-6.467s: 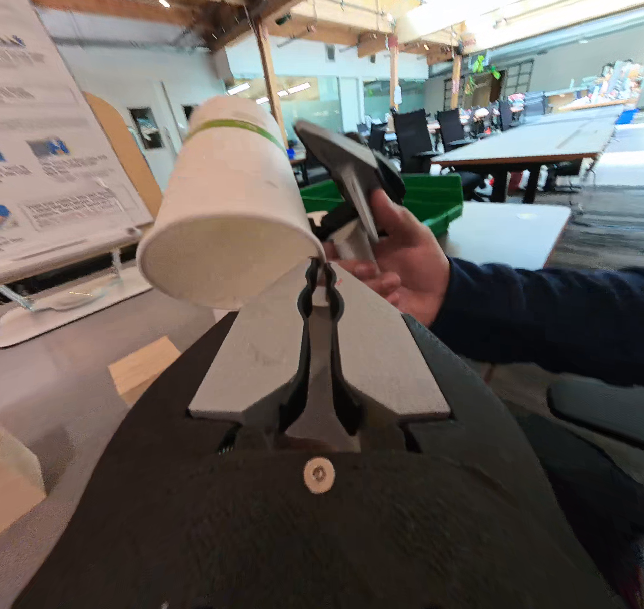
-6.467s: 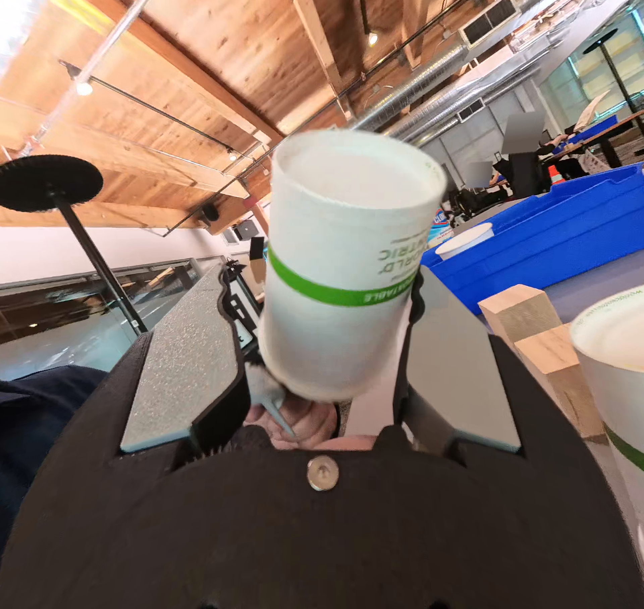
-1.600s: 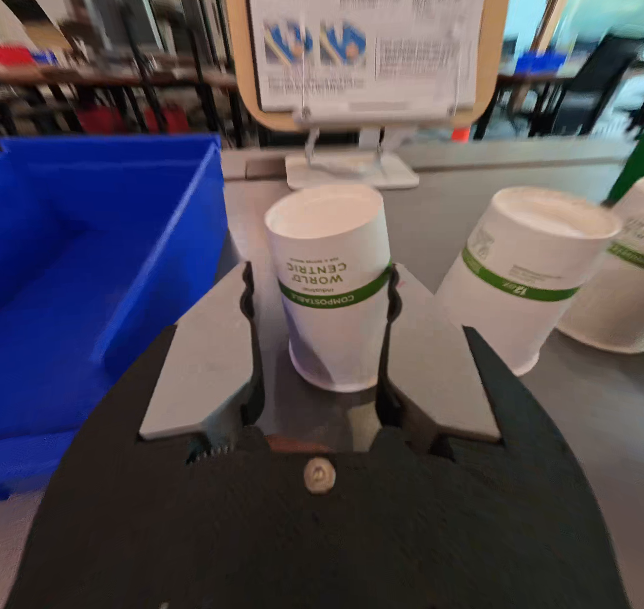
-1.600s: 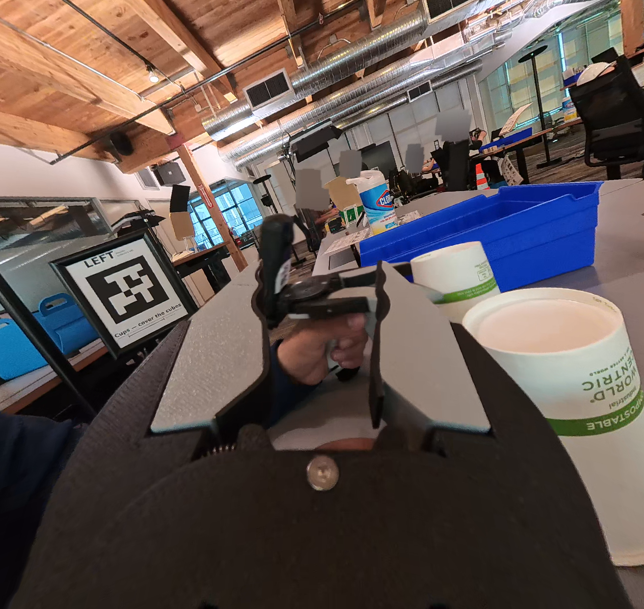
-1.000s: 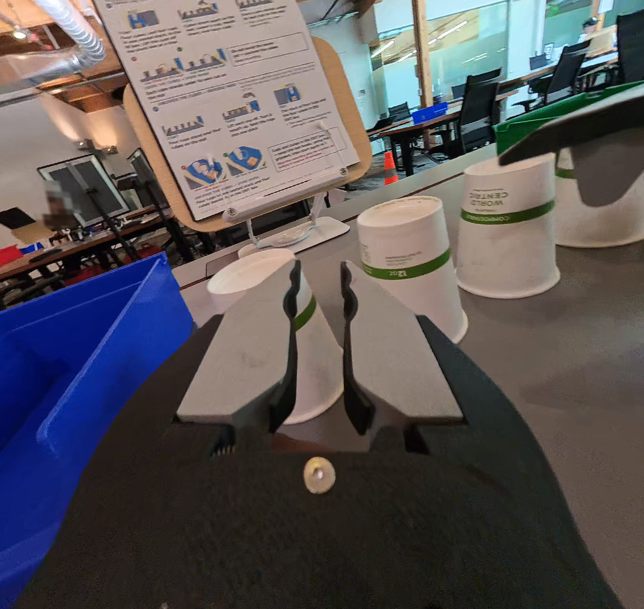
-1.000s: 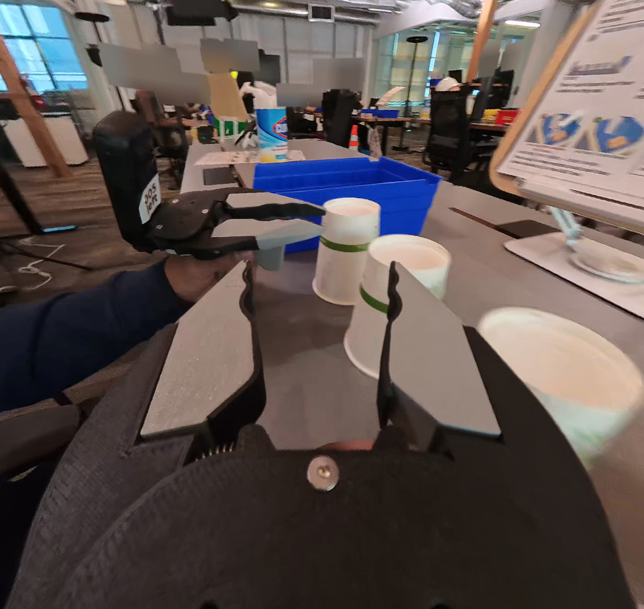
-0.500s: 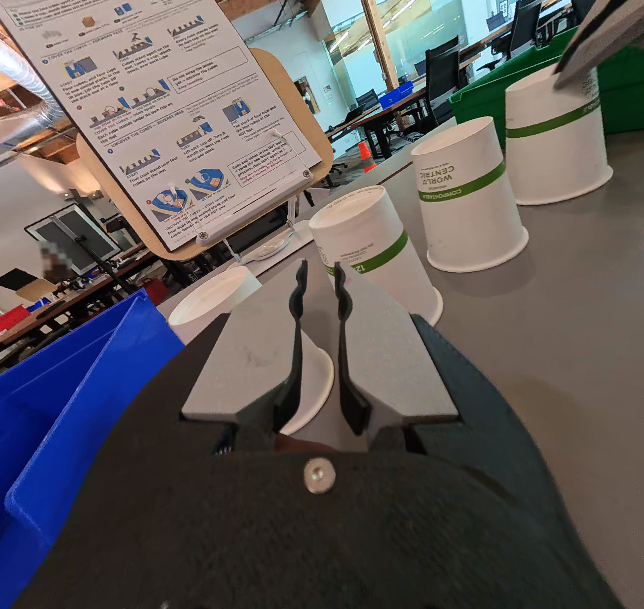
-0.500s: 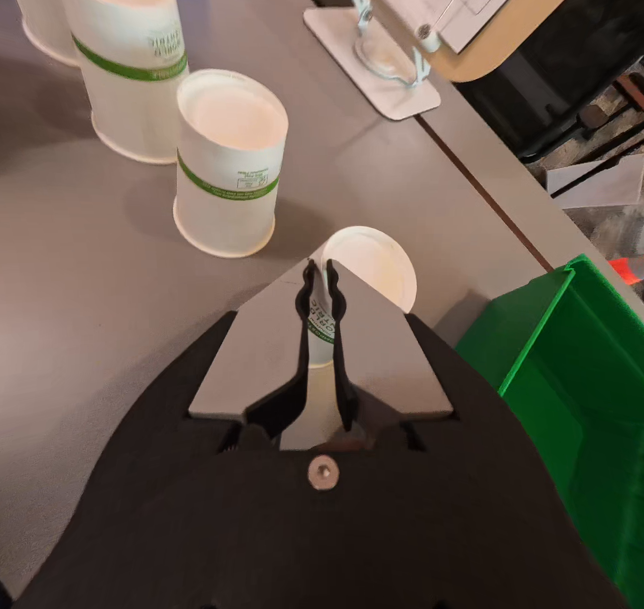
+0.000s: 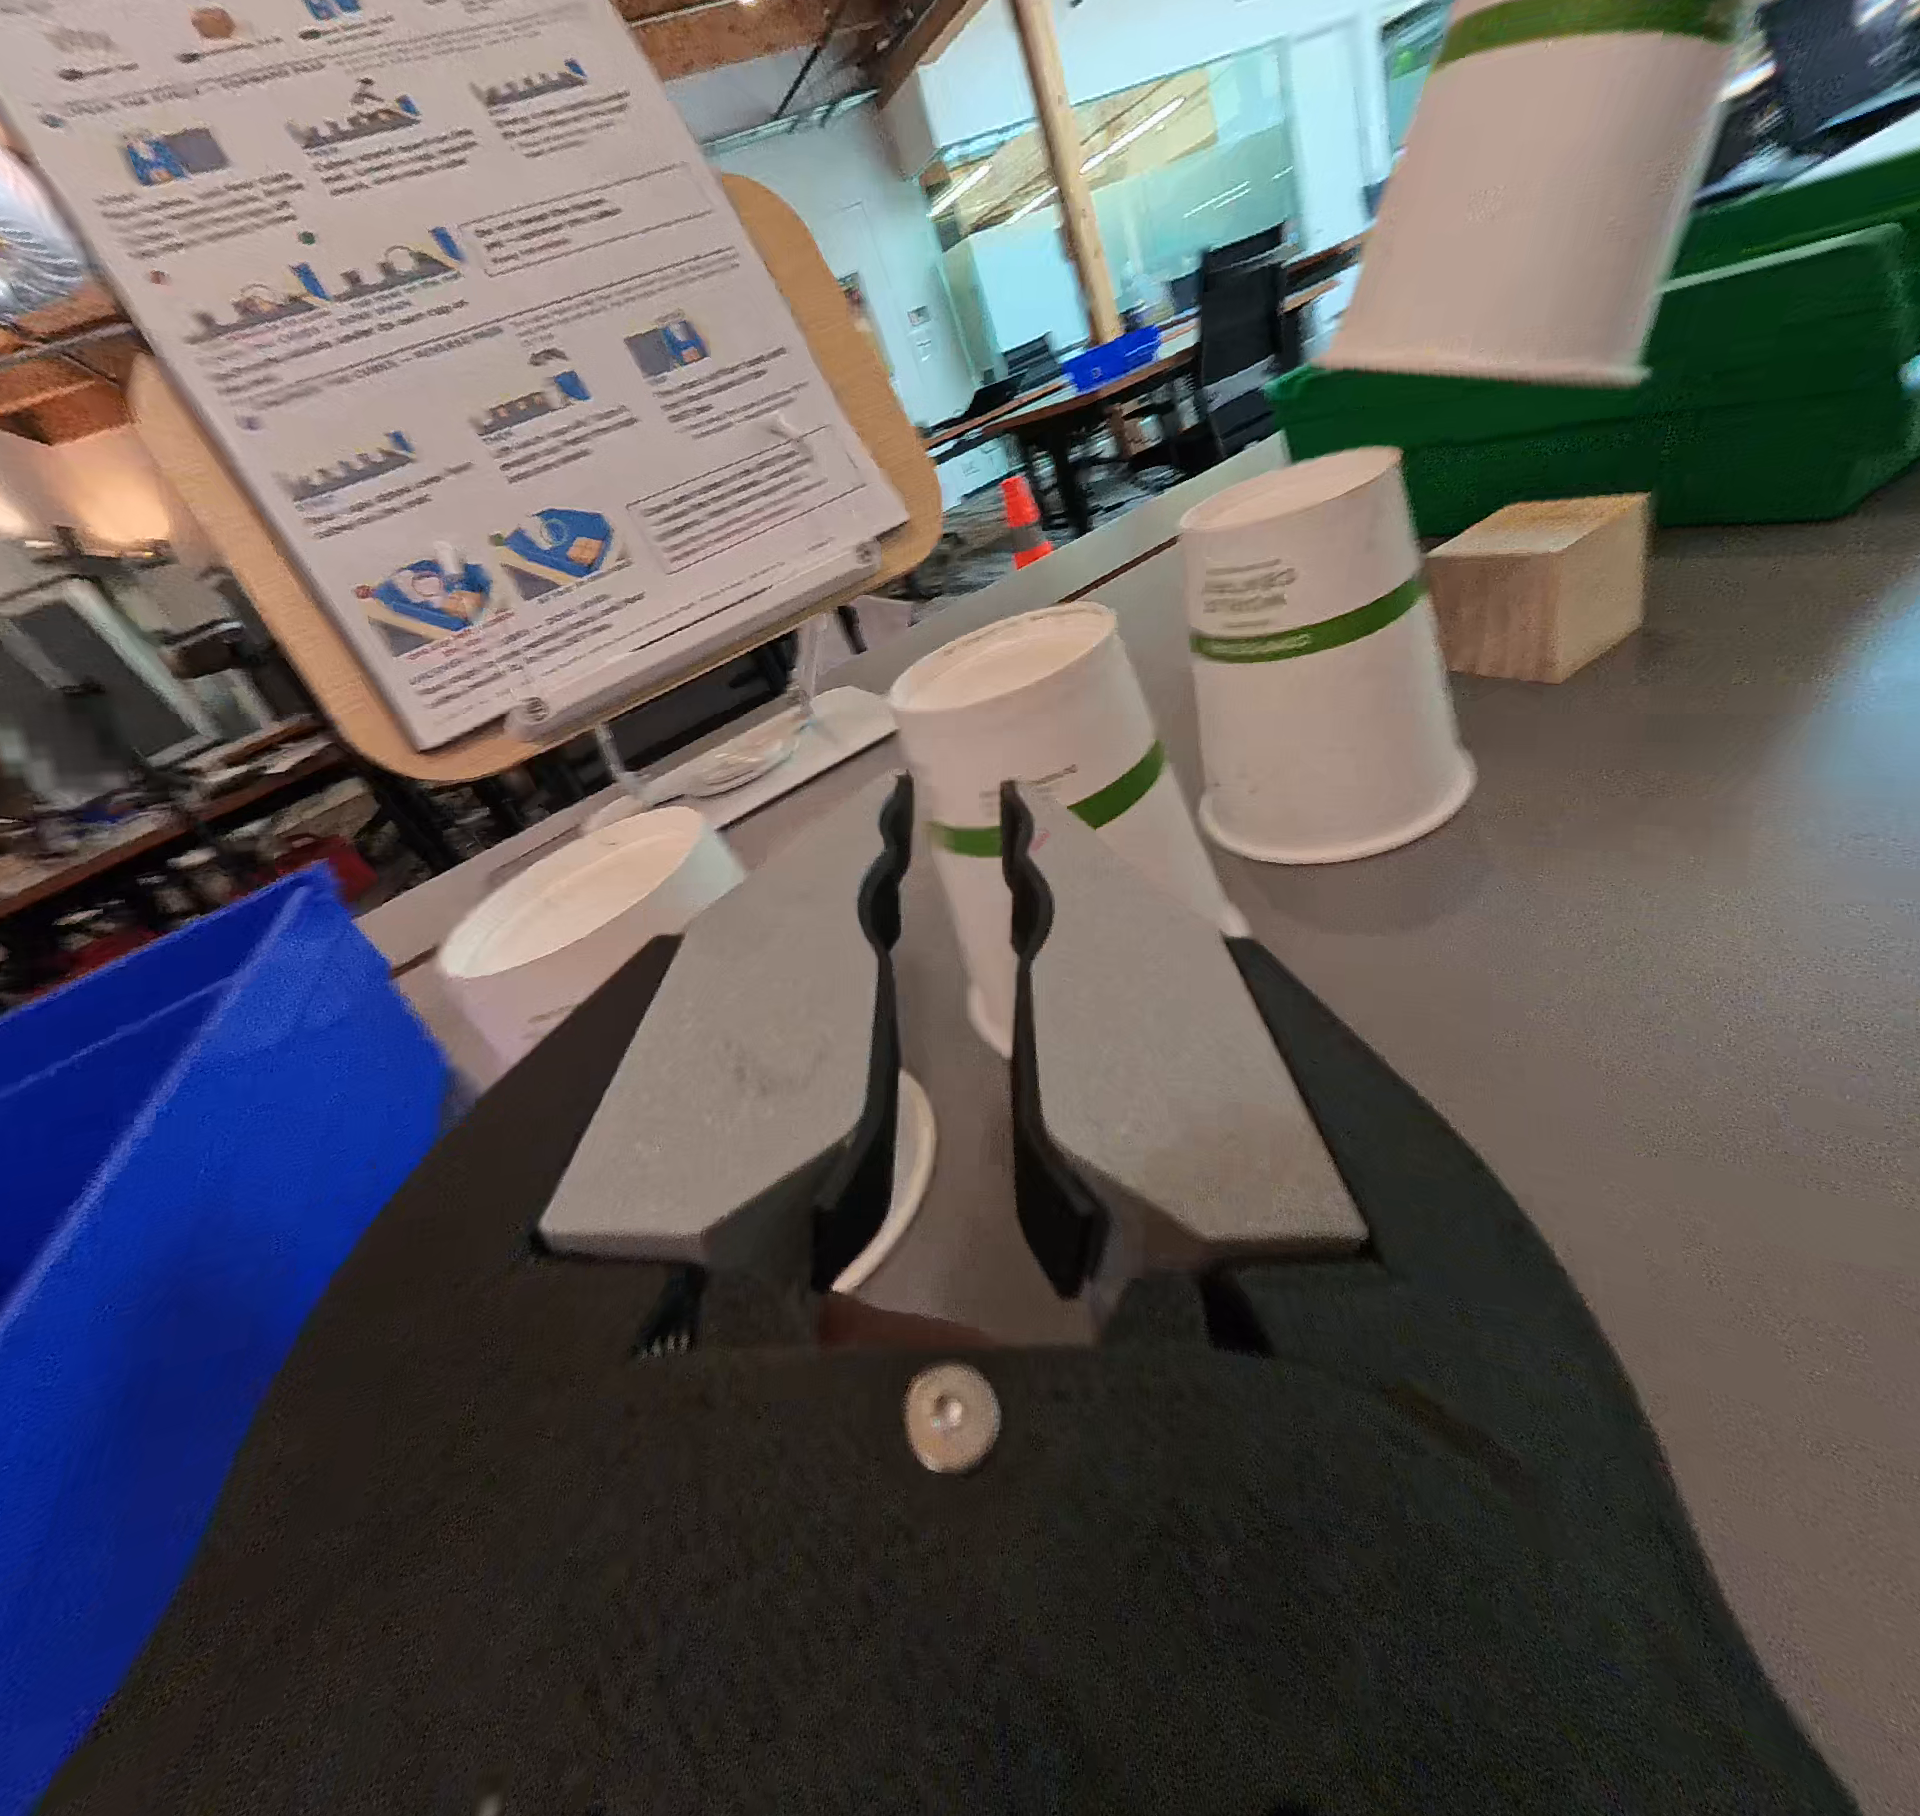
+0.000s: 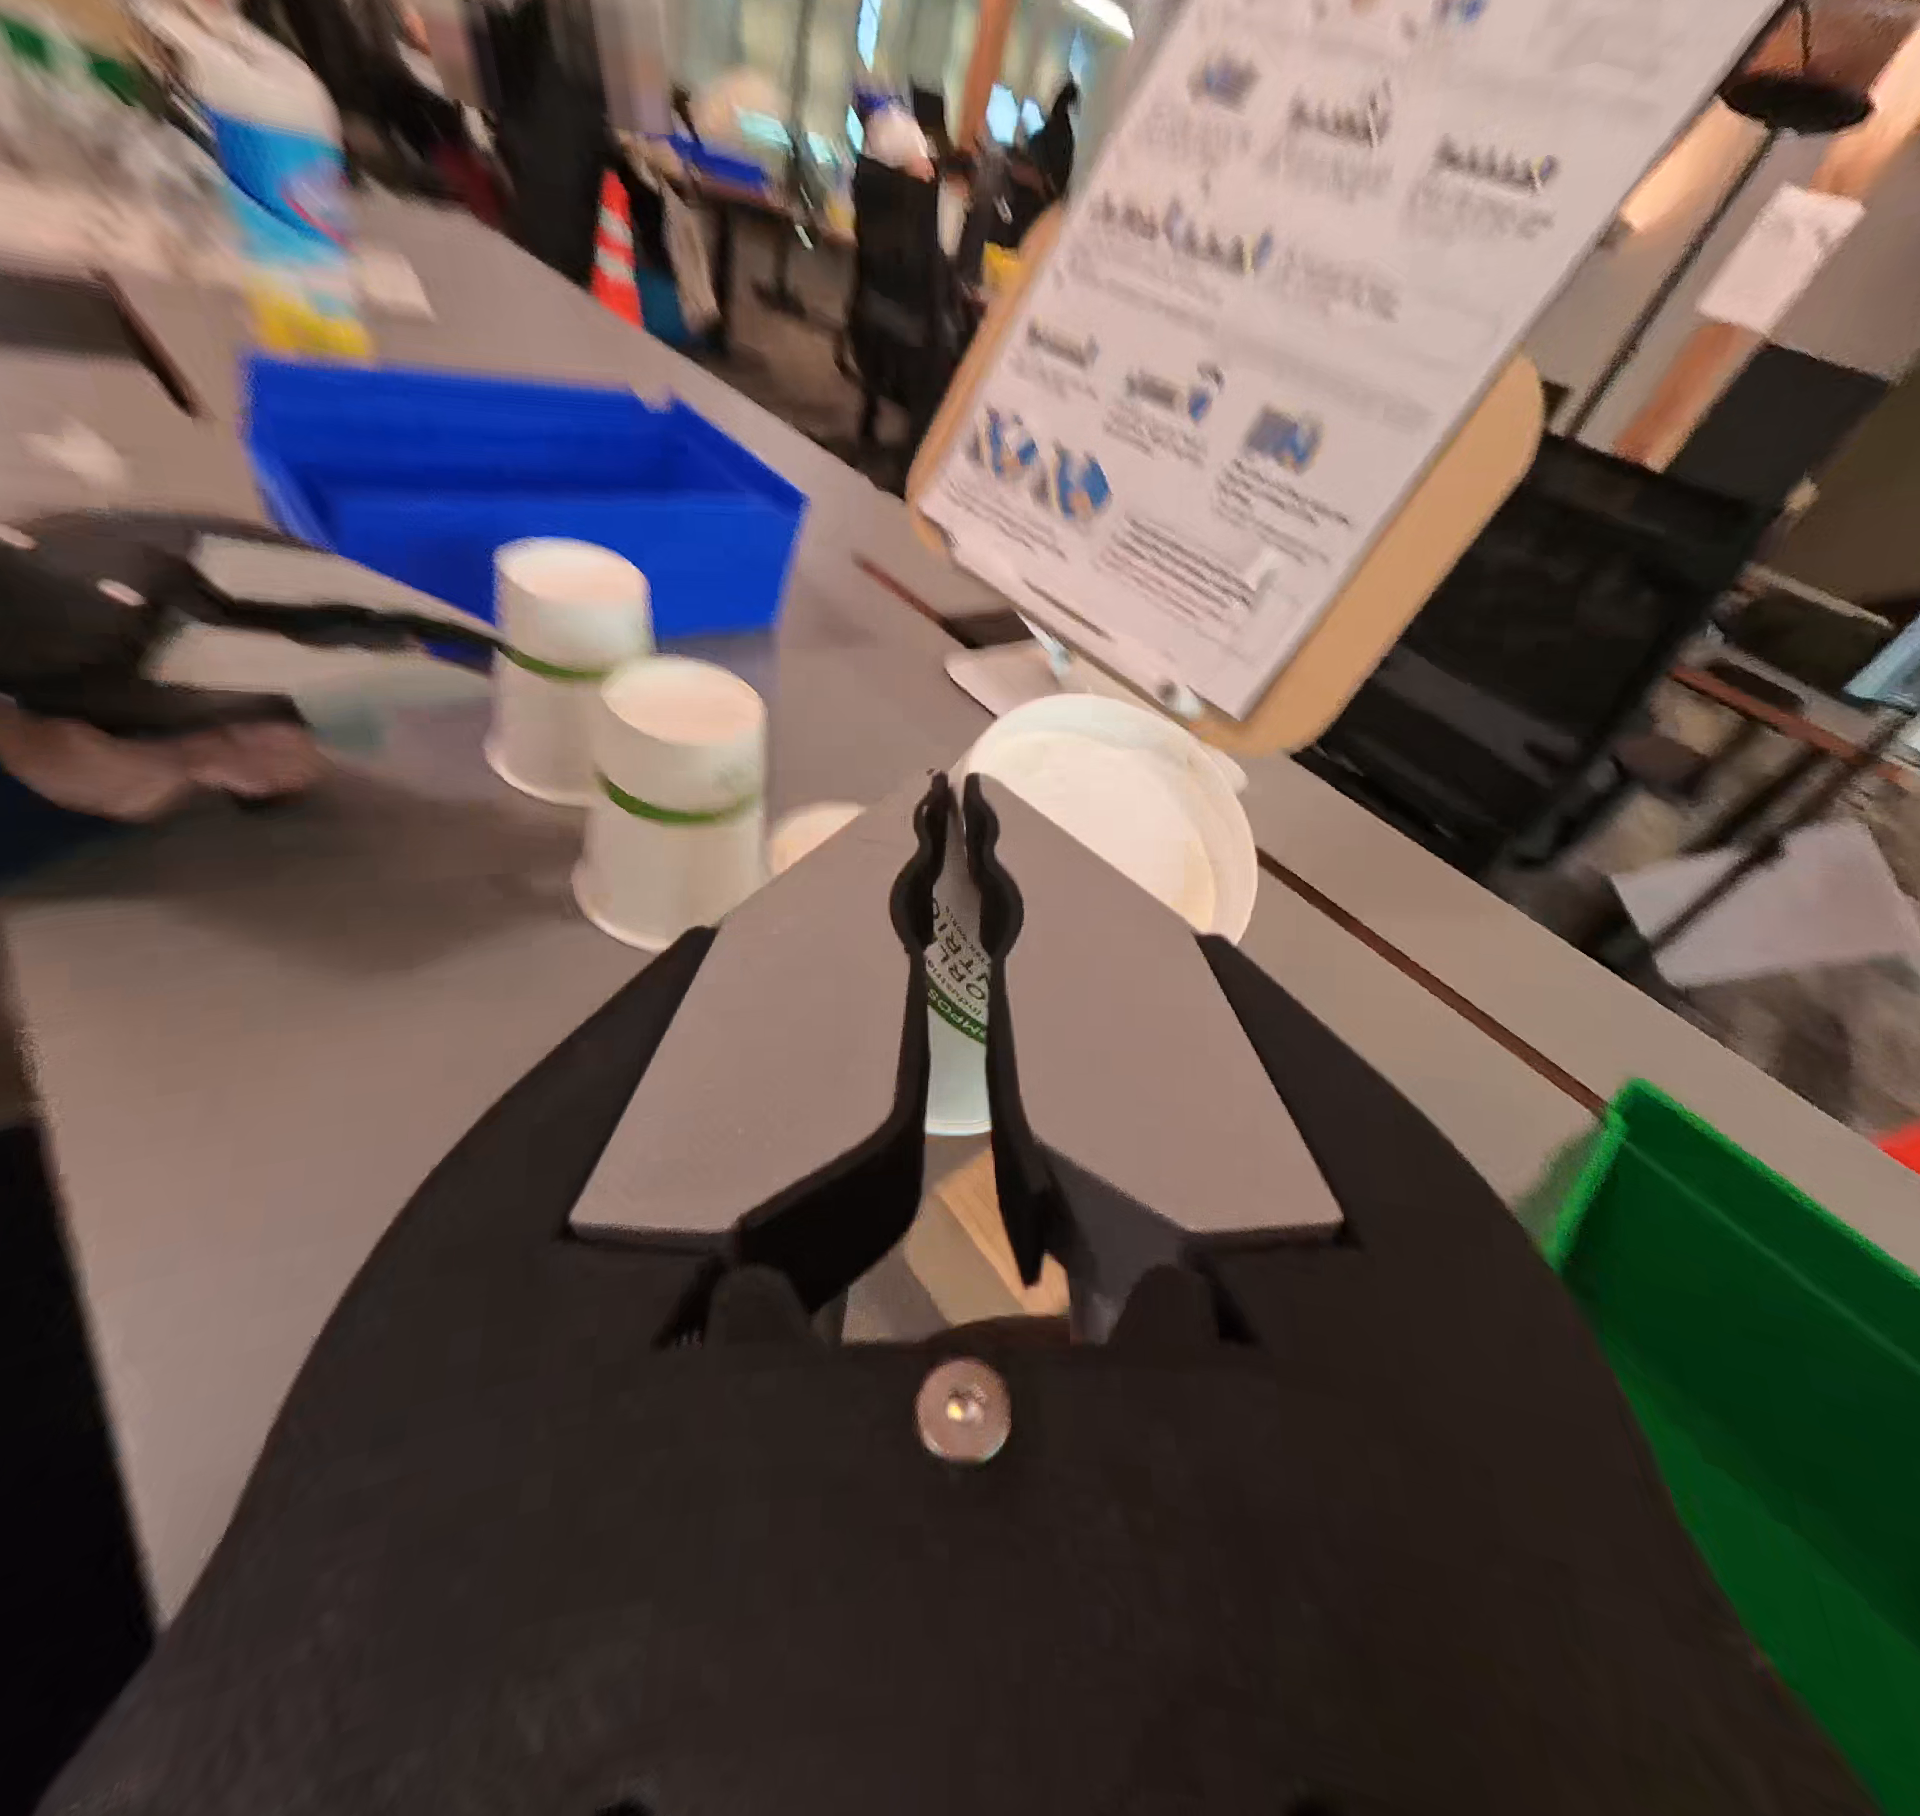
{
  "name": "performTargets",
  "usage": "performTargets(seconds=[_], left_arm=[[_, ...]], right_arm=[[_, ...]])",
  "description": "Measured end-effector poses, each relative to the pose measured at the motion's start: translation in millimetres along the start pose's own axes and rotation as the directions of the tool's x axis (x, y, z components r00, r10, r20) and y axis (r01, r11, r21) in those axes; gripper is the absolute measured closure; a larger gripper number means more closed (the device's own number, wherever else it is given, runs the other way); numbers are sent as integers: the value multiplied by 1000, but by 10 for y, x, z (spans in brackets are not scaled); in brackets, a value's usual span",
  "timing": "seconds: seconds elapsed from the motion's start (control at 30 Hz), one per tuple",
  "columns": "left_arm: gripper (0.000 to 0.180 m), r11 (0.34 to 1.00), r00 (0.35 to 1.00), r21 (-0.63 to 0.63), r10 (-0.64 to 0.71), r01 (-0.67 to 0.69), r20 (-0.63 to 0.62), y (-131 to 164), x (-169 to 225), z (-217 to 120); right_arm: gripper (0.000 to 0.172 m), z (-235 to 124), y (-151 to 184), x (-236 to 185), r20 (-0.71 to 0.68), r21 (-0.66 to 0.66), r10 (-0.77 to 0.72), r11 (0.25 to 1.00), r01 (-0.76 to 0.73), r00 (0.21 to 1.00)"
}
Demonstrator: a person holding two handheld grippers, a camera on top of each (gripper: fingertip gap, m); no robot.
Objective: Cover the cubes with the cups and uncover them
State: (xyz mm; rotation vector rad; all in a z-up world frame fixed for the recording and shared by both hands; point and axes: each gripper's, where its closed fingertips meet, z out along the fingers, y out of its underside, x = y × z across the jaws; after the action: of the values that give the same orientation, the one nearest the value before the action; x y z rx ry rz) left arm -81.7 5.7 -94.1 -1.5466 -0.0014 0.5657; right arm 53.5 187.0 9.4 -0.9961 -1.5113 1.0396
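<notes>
Right gripper [image 10: 956, 800] is now hoisting the cup [image 9: 1538, 156], fingers clamped on its wall, off the cube [image 9: 1538, 587] sitting at the table's [image 9: 1662, 1039] green-bin [image 9: 1766, 395] end, so keep it rising straight while the left gripper [image 9: 951, 810] is idling slightly parted, empty.

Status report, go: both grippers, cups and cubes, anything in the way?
Right gripper pinching a lifted cup; left gripper nearly closed, empty. One wooden cube uncovered, three cups still down. Nothing blocking.

Three white green-banded paper cups [image 9: 1320, 665] stand upside down in a row on the grey desk [image 9: 1662, 987], a fourth cup [image 9: 1538, 156] hangs tilted above an uncovered wooden cube [image 9: 1538, 587] near the far edge.
</notes>
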Motion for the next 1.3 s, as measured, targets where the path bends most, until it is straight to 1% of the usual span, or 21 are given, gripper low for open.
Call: performTargets(seconds=[0.03,0.07,0.13,0.17,0.23,0.27,0.4,0.43,0.5,0.57,0.63,0.77,0.8,0.83,0.87,0.93,0.97,1.0,1.1,1.2,1.3], left_arm=[[165,997,994,33,-62,65,-86,-68,120,-14],[165,985,969,61,-147,161,-197,-155,266,-43],[165,942,868,51,-283,331,-408,-291,539,-113],[166,937,845,33,-297,347,-445,-302,608,-116],[166,941,841,35,-284,337,-460,-325,682,-105],[166,936,823,44,-285,349,-491,-365,745,-123],[149,901,695,-3,-337,435,-635,-493,1026,-196],[148,897,685,-9,-343,441,-643,-504,1053,-192],[155,906,699,-17,-337,422,-631,-481,1067,-175],[178,918,724,27,-293,395,-625,-501,1065,-205],[180,919,740,56,-275,389,-614,-517,1043,-220],[180,900,718,16,-338,436,-608,-493,984,-170],[174,891,710,10,-354,453,-609,-495,965,-161],[156,881,689,6,-365,473,-626,-514,977,-172],[144,876,686,-8,-384,483,-618,-503,971,-155],[132,876,709,-14,-400,482,-581,-474,933,-113],[131,876,721,-7,-402,483,-565,-469,905,-106],[135,876,737,2,-405,483,-542,-459,862,-96],[173,872,778,33,-418,489,-469,-418,685,-64],[176,871,777,43,-414,490,-475,-419,652,-73],[176,886,796,56,-384,460,-468,-421,666,-81]], right_arm=[[172,-29,-90,-96,39,50,21,998,-23,999],[172,-48,-162,-206,82,95,32,995,-40,996],[172,-67,-272,-427,152,177,38,982,-65,988],[172,-65,-309,-537,186,208,43,975,-82,982],[172,-60,-378,-762,262,266,59,955,-131,963],[172,-55,-402,-853,292,290,69,944,-157,954],[172,8,-352,-1132,359,330,56,926,-183,932],[172,27,-312,-1187,372,325,55,927,-186,926],[172,21,-263,-1182,369,337,76,918,-210,926],[172,8,-155,-1126,363,302,85,932,-203,928],[172,-28,-42,-1091,367,270,81,944,-190,927],[172,-89,145,-1105,401,220,105,953,-207,910],[172,-89,196,-1128,409,206,106,957,-204,907],[172,-64,269,-1160,411,180,104,965,-192,906],[172,-27,345,-1190,403,154,95,973,-170,910],[172,50,448,-1220,364,113,72,986,-121,929],[172,84,482,-1233,342,83,59,992,-92,938],[172,114,514,-1244,312,47,35,998,-52,949],[172,172,642,-1279,212,-87,-103,988,124,972],[172,175,696,-1350,161,-136,-204,964,226,966],[172,159,758,-1413,160,-140,-218,960,241,963]])
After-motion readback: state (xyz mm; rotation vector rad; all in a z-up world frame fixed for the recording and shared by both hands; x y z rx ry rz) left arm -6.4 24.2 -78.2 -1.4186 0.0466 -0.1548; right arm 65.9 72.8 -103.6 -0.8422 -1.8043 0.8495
